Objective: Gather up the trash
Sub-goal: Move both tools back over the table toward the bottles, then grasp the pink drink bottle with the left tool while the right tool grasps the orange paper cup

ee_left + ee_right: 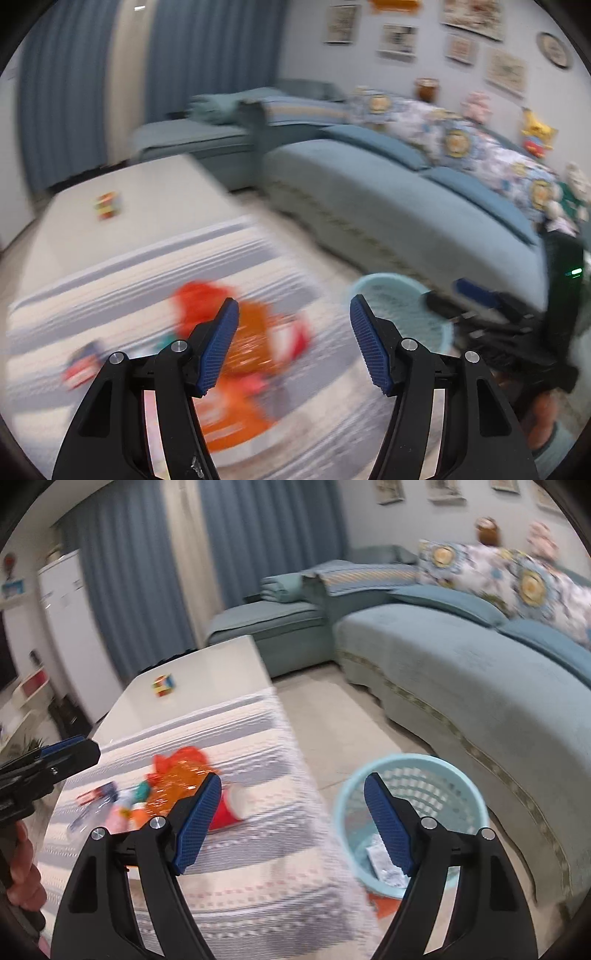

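Observation:
A pile of trash lies on the striped tablecloth (pixel 258 867): an orange crinkled wrapper (pixel 177 781), a red cup (pixel 231 806) on its side, and small colourful packets (pixel 122 805). The same pile is blurred in the left wrist view (pixel 251 332). A light blue mesh waste basket (pixel 436 775) stands on the floor right of the table, with a white packet (pixel 380 860) inside; it also shows in the left wrist view (pixel 399 299). My left gripper (pixel 293 314) is open and empty above the pile. My right gripper (pixel 291 790) is open and empty between table edge and basket.
A Rubik's cube (pixel 164 685) sits on the bare white far part of the table. A teal sofa (pixel 461 672) with patterned cushions runs along the right. Blue curtains (pixel 140 572) and a white fridge (pixel 70 627) stand behind. Tiled floor lies between table and sofa.

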`<state>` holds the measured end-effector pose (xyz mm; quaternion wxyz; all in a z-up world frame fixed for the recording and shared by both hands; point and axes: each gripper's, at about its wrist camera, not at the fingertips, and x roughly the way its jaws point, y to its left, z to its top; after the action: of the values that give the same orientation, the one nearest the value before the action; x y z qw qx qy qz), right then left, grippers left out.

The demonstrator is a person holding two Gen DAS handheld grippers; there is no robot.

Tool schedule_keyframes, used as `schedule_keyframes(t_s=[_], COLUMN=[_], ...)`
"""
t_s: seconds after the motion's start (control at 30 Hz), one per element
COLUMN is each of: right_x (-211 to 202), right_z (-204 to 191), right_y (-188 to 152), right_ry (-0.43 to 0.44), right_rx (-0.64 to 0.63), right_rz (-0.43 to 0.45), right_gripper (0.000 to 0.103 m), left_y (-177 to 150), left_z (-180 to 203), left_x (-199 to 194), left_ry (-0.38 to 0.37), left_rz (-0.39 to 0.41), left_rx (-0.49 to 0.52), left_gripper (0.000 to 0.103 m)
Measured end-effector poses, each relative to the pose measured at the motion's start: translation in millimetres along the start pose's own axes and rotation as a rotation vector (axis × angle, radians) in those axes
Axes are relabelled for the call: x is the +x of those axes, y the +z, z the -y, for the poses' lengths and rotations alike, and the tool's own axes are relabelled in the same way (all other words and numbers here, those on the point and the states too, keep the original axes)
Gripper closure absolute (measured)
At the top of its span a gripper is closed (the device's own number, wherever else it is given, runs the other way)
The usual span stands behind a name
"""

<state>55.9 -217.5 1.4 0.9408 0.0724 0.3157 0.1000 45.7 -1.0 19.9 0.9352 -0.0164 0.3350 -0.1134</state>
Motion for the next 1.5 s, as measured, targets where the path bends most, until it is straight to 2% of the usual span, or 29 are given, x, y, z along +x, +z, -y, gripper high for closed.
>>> schedule_keyframes(t_s=[0.07,0.2,0.33,0.4,0.67,0.77,0.83,1.17,1.27,1.4,1.5], right_x=[5,18,36,45,70,81,86,119,132,142,146], right_z=[-20,-57,-95,-110,-136,-143,-146,-157,-157,-162,-172], right_y=[-2,-13,-29,-37,-58,-62,-64,-81,-85,-86,-88], right_ry=[0.033,0.092,0.139,0.156,0.224,0.247,0.258,0.280,0.318,0.358,0.371], right_rx=[-0.037,-0.098,-0.157,-0.175,-0.191,-0.181,-0.176,-0.144,-0.099,-0.071,-0.096], right_rz=[-0.013,-0.055,-0.119,-0.145,-0.237,-0.276,-0.297,-0.431,-0.478,-0.511,-0.513], right_gripper=[0.038,0.043,0.043,0.043,0.043,0.043,0.043,0.043,0.043,0.042,0.043], left_y=[-14,-45,-79,-89,-115,-119,-121,-144,-151,-159,-158], left_z=[-31,-79,-116,-123,-137,-137,-138,-152,-154,-156,-154], left_x=[-6,-5,11,21,42,48,49,26,16,8,8], left_ry=[0.052,0.143,0.130,0.125,0.075,0.077,0.070,0.042,0.032,0.020,0.029], left_rz=[-0.035,-0.107,-0.173,-0.199,-0.258,-0.277,-0.277,-0.259,-0.260,-0.257,-0.256], left_rx=[-0.071,-0.193,-0.333,-0.356,-0.419,-0.416,-0.420,-0.455,-0.452,-0.461,-0.455], left_gripper=[0.042,0.042,0.042,0.042,0.044,0.054,0.054,0.055,0.055,0.055,0.055])
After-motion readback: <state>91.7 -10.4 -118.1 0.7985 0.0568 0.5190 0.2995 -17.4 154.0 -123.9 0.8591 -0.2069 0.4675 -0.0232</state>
